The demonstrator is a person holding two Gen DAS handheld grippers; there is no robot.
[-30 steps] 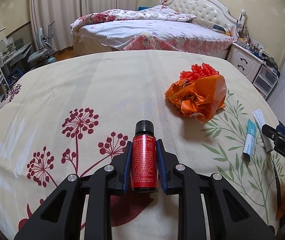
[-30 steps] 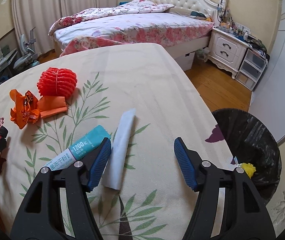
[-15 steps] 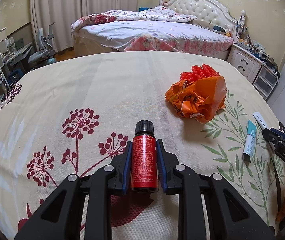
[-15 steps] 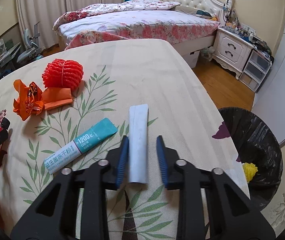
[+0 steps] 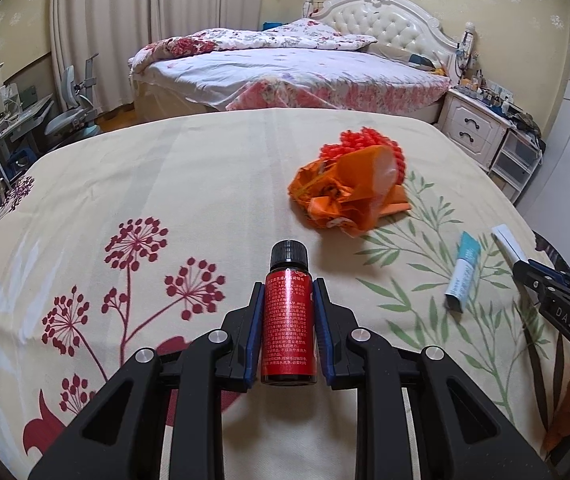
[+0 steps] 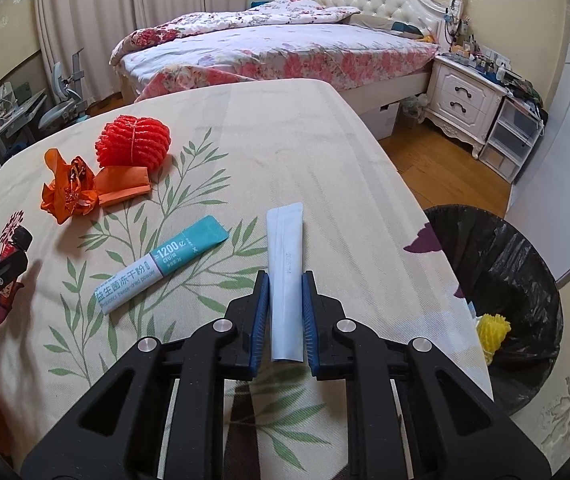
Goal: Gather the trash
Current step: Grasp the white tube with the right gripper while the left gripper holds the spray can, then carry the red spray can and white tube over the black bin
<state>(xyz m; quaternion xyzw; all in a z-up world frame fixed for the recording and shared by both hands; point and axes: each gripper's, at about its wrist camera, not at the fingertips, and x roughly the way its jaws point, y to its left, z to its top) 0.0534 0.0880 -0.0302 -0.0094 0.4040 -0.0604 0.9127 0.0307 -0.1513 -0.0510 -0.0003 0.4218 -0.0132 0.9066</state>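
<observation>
A floral-cloth surface (image 6: 285,140) fills both views, with a black-lined bin (image 6: 525,264) at lower right. The left gripper (image 5: 288,304) clamps a red bottle (image 5: 288,328) at lower centre. The right gripper (image 6: 285,304) pinches a pale sachet (image 6: 285,264); a teal sachet (image 6: 165,264) lies left.

Soft, even indoor light, faint shadows; sharp centre, strong fisheye bending and dark vignetted corners.

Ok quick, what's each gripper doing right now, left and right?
Left gripper: shut on the red bottle.
Right gripper: jaws have just closed, shut on the pale blue sachet.
</observation>
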